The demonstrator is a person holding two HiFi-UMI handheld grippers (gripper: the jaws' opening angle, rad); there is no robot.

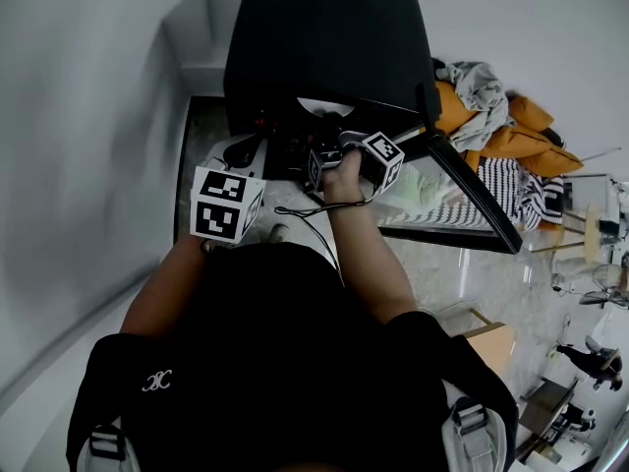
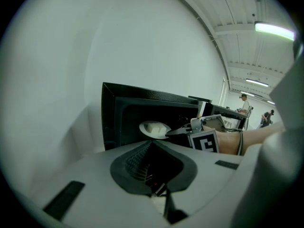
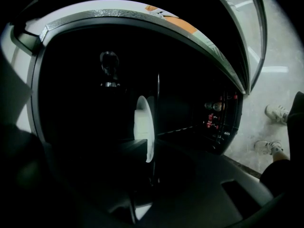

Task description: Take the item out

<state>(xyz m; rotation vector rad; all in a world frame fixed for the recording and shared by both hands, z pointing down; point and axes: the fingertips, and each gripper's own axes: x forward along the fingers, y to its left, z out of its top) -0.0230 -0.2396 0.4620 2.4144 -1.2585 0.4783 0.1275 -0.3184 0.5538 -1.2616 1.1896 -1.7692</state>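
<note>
Inside, the white dish [image 3: 144, 122] is showing in the dark cavity of the black oven [image 1: 324, 37]; whether it is resting on the oven floor cannot be told. The right gripper [image 2: 173, 132] is reaching in through the oven's mouth and clenching the dish's near rim between its jaws. The oven's glass door [image 1: 467, 200] is hanging open to the right of the cavity, alongside the person's right hand [image 1: 344, 177]. The left gripper [image 1: 239, 153] is hovering just outside the oven's front, left of the opening, its jaws pressed together and gripping nothing. A thin cable [image 1: 313, 214] is trailing in front of the oven. Small red lights [image 3: 216, 117] are glowing on the oven's control panel. Right of the oven, beyond the door, orange cushions [image 1: 511, 136] are lying under crumpled grey cloth [image 1: 482, 91]. A white wall [image 1: 88, 116] is standing left of the oven.
</note>
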